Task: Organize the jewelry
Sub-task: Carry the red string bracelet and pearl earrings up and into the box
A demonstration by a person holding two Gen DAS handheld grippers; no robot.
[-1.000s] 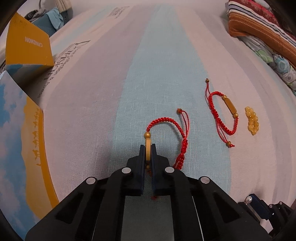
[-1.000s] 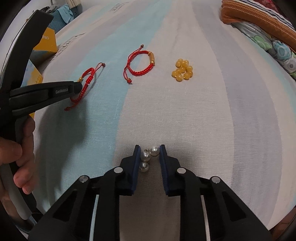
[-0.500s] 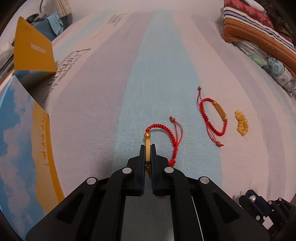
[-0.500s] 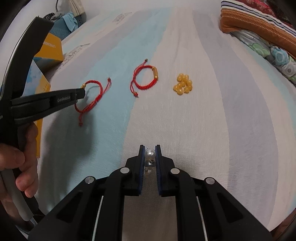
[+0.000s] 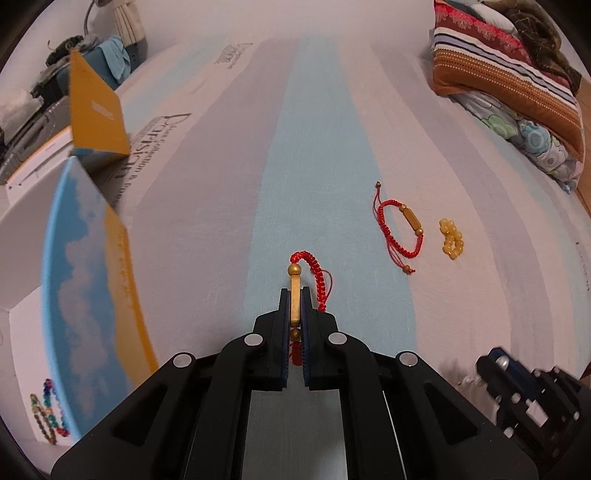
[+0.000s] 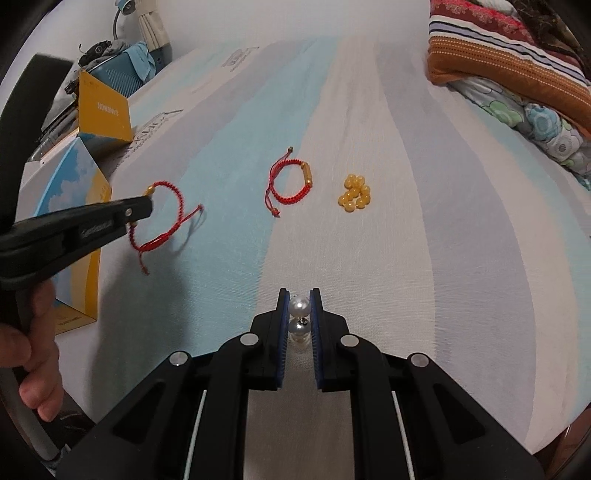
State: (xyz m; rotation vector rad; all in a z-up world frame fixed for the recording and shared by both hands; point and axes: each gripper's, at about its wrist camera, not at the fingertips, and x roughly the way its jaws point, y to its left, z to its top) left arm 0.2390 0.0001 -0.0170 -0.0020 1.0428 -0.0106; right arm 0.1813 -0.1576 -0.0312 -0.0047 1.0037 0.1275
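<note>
Your left gripper (image 5: 294,295) points steeply down, its jaws clamped tight on the gold bar of a red cord bracelet (image 5: 313,273), which hangs off the surface. Your left hand (image 6: 31,354) wraps the handle, fingers curled. Your right gripper (image 6: 299,306) tilts down likewise, jaws pinched on a pearl piece (image 6: 298,314), held between the blue pads

- Bed (image 5: 314,110): sheet striped pale blue, grey and cream.
- Far right corner: folded striped blankets (image 6: 509,70).
- Far edge: plain pale wall (image 5: 258,18).
</note>
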